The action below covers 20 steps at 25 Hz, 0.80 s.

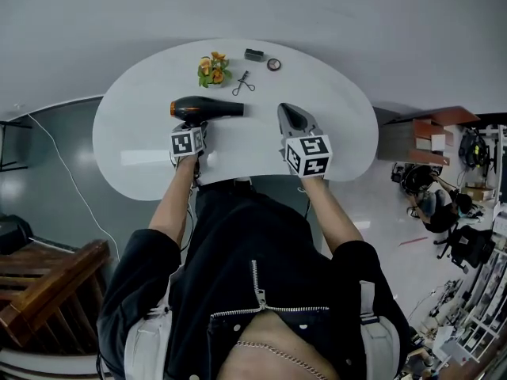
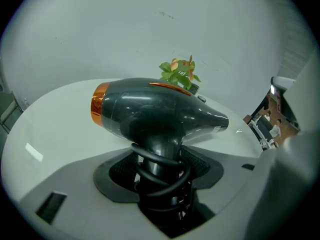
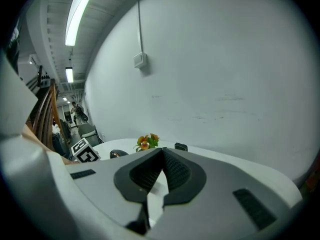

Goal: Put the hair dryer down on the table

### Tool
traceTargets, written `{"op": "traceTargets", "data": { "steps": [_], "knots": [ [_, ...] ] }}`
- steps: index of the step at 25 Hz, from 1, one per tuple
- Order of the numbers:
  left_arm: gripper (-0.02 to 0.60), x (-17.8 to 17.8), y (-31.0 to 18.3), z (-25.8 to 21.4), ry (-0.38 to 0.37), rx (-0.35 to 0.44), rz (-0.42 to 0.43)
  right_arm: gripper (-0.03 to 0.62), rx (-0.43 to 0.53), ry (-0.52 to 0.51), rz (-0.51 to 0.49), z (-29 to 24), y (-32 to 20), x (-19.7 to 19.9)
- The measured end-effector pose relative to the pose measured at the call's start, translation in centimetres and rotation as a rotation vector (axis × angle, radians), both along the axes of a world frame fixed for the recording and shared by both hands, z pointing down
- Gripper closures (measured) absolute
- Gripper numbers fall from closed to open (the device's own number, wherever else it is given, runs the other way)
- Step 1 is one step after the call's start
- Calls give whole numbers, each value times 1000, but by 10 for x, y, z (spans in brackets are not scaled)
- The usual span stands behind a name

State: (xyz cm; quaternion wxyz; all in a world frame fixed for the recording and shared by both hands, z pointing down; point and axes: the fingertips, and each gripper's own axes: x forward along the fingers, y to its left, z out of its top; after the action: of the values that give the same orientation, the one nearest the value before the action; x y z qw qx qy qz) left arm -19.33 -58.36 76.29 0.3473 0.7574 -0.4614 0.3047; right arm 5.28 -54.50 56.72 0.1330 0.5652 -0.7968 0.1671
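The hair dryer (image 1: 204, 108) is black with an orange rear ring and lies level, nozzle pointing right, at the left-middle of the white table (image 1: 135, 157). My left gripper (image 1: 192, 127) is shut on its handle. In the left gripper view the handle, wrapped in coils of black cord, stands between the jaws of the left gripper (image 2: 160, 171), with the hair dryer's body (image 2: 150, 111) across the top. Whether the hair dryer touches the table I cannot tell. My right gripper (image 1: 290, 114) hovers to its right, shut and holding nothing. In its own view the right gripper's (image 3: 161, 170) pads meet.
At the back of the table are a small flower plant (image 1: 212, 70), a scissor-like metal tool (image 1: 243, 84), a small black box (image 1: 253, 55) and a round tin (image 1: 273, 64). A grey wall rises behind. Wooden steps (image 1: 40, 283) are at the lower left.
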Motion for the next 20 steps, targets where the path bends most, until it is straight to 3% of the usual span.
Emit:
{"op": "traceTargets", "data": {
  "steps": [10,16,18,20],
  "knots": [
    [302,0,1,7,-8,-23,-11,589,-20,7,9,5,7,4],
    [304,-7,4,-20,12,61,-34,589,-4,2,-32,1,0,-6],
    [343,-13,6,-35,7,118,-51,589,3,-5,-64,-1,-3,-15],
    [490,-22,9,-53,-11,180,-63,589,8,-8,-95,-3,-5,-23]
  ]
}}
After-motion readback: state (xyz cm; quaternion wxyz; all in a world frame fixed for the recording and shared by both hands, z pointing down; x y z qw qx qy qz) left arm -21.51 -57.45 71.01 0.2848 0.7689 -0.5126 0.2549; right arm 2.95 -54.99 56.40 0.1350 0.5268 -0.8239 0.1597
